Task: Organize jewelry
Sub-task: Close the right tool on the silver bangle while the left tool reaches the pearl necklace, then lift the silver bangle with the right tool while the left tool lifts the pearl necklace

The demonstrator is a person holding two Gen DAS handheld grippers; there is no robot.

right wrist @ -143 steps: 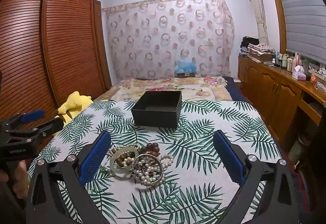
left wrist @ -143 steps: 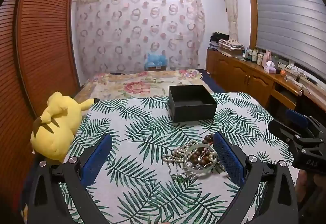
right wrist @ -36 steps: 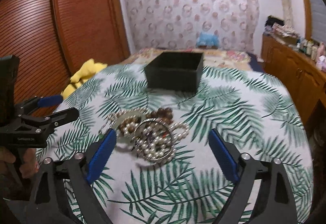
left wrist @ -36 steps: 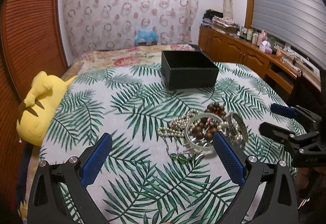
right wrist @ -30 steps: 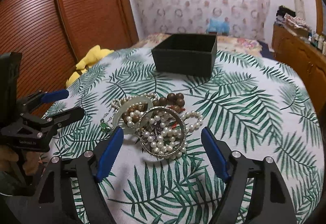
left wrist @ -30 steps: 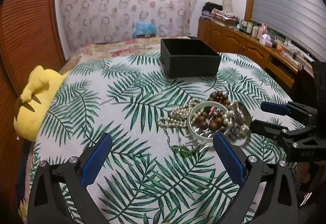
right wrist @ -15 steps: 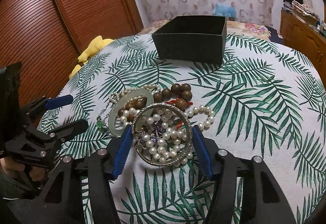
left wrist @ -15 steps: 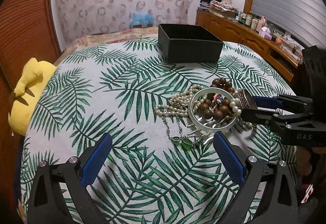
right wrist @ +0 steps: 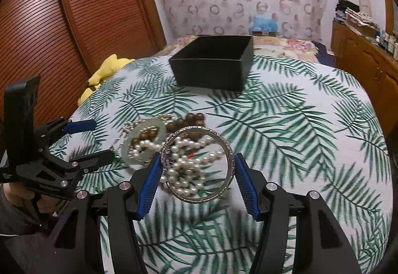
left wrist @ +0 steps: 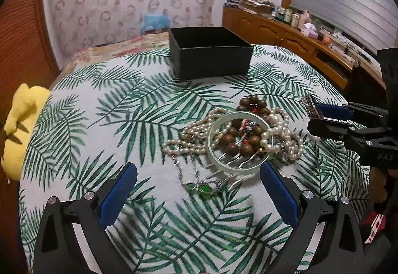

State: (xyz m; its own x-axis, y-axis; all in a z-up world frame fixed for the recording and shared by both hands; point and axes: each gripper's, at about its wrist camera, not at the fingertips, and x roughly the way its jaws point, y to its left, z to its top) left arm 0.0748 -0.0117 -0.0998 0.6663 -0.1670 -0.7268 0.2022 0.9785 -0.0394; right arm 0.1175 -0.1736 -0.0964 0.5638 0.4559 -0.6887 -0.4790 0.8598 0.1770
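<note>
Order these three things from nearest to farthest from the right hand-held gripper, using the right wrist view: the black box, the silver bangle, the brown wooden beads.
1. Silver bangle: gripped between the blue fingers of the right hand-held gripper.
2. Brown wooden beads: just beyond the bangle, in the jewelry pile.
3. Black box: farthest, at the far end of the leaf-print cloth.

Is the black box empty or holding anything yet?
Cannot tell fully. The box is open-topped and the visible inner walls are bare, but its floor is hidden. The jewelry pile lies outside it.
</note>
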